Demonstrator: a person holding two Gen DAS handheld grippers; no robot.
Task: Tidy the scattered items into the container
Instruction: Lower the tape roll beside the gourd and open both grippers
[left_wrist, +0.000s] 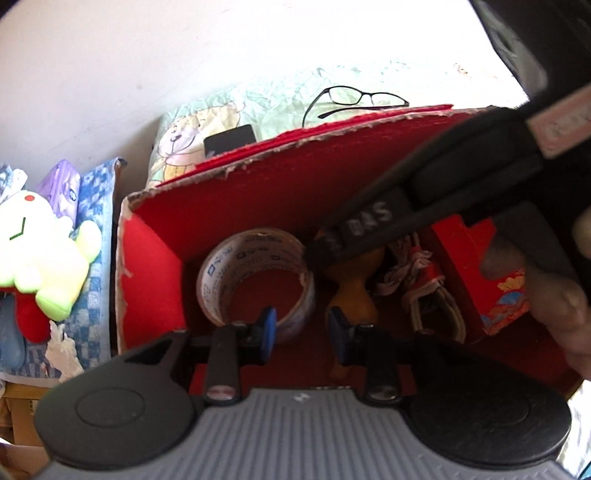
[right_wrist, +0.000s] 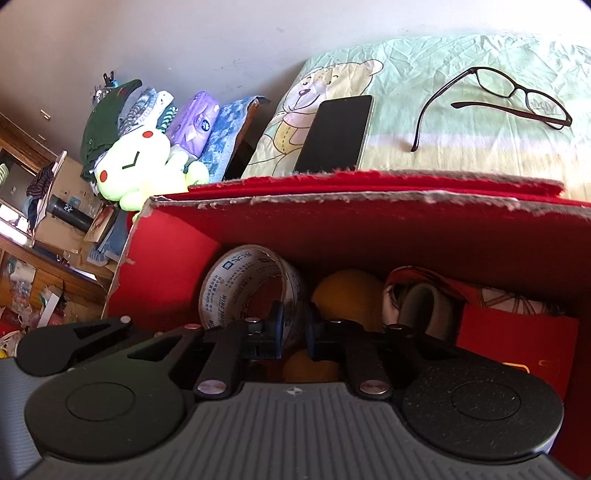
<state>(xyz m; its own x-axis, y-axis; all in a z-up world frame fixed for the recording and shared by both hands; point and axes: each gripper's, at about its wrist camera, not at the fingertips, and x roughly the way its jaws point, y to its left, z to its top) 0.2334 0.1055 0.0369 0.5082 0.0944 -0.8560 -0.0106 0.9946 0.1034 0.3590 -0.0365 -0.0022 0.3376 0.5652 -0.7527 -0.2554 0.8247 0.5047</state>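
Observation:
A red cardboard box (left_wrist: 155, 266) (right_wrist: 166, 273) stands on the bed. Inside it lie a roll of clear tape (left_wrist: 255, 273) (right_wrist: 243, 284), a yellow gourd-shaped toy (left_wrist: 351, 295) (right_wrist: 347, 295), a bundle of woven straps (left_wrist: 424, 291) and a red packet (left_wrist: 476, 266) (right_wrist: 517, 343). My left gripper (left_wrist: 303, 330) hovers over the box, open and empty, by the tape roll. My right gripper (right_wrist: 293, 332) is also over the box, jaws a small gap apart with nothing between them; its black body (left_wrist: 461, 184) crosses the left wrist view. Black glasses (right_wrist: 509, 99) (left_wrist: 354, 99) and a phone (right_wrist: 336, 133) (left_wrist: 231, 142) lie on the sheet behind the box.
A pale green plush toy (left_wrist: 40, 258) (right_wrist: 140, 166), a purple tissue pack (right_wrist: 197, 122) and folded clothes (right_wrist: 110, 118) sit left of the box. A cluttered wooden desk (right_wrist: 44, 266) stands at far left. A white wall rises behind the bed.

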